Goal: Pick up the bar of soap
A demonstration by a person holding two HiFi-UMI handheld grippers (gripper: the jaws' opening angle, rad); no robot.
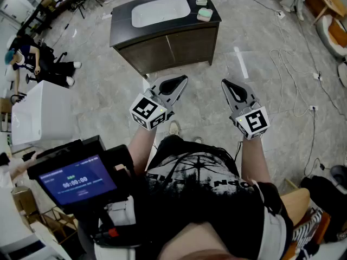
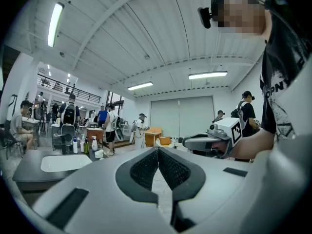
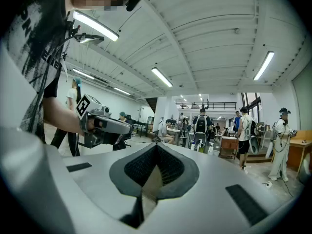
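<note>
Both left claw (image 1: 182, 79) and right claw (image 1: 225, 83) are closed, empty; the soap (image 1: 204, 14) lies untouched on the surface (image 1: 122, 21), upper centre.

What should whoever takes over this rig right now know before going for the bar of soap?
Left gripper: shut, empty, held out in front of the body.
Right gripper: shut, empty, alongside it.
Soap: two pale green blocks that look like soap lie at the right end of the vanity counter, beside the sink, well ahead of both grippers.
Done: nothing; no soap touched.
Left: step up to the vanity, open one gripper, close on a block, lift.
</note>
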